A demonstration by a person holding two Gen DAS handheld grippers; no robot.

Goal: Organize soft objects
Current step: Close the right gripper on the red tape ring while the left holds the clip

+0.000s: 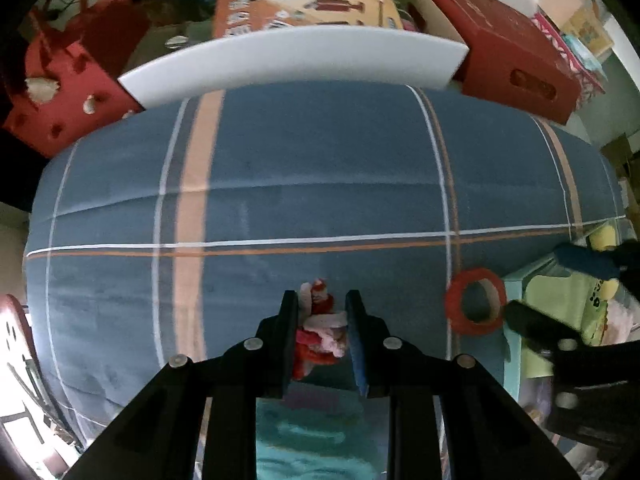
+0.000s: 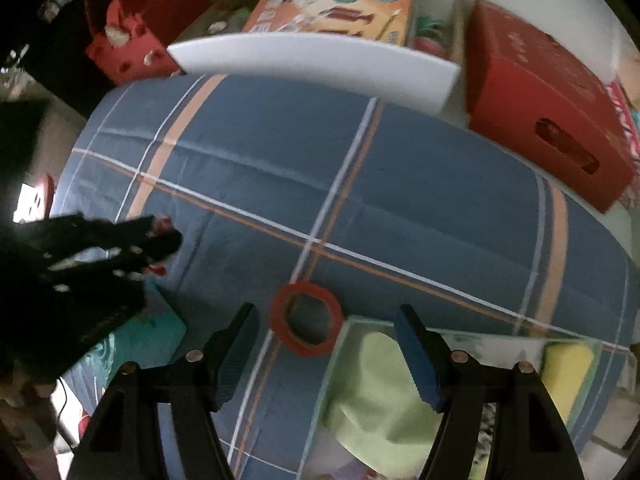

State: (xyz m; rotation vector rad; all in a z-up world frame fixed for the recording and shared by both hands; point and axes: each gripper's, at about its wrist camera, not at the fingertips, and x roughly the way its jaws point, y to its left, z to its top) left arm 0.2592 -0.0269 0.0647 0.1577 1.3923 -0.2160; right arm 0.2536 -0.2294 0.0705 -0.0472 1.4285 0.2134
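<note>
A clear bin (image 2: 452,336) is sitting at the near right edge of the blue plaid sheet (image 1: 320,168), and a pale green cloth (image 2: 376,392) is lying bunched inside it beside a yellow sponge (image 2: 566,376). In the left wrist view the same green cloth is showing past a teal rim (image 1: 514,280), with a pinkish fabric at its far right that is too blurred to name. A second teal container (image 2: 160,332) is sitting under the left gripper (image 1: 323,300); something turquoise and fuzzy (image 1: 316,448) is lying in it, though its shape is unclear.

The left gripper is holding a small soft toy (image 1: 320,332) above the sheet, its jaws pressing in on it from both sides. The toy is looking like a tangle of red, pink and white plush, with a white band across its middle and a red-and-white tip poking out past the fingertips.

The right gripper (image 2: 326,344) is hovering over the edge of the clear bin with its jaws spread wide apart and nothing between them. A red ring (image 2: 306,320) is lying flat on the sheet just ahead of it, touching the bin's corner.

Beyond the sheet a white foam board (image 1: 296,60) is standing in front of an orange printed box (image 1: 304,0), with red cardboard boxes (image 1: 516,48) on either side.
</note>
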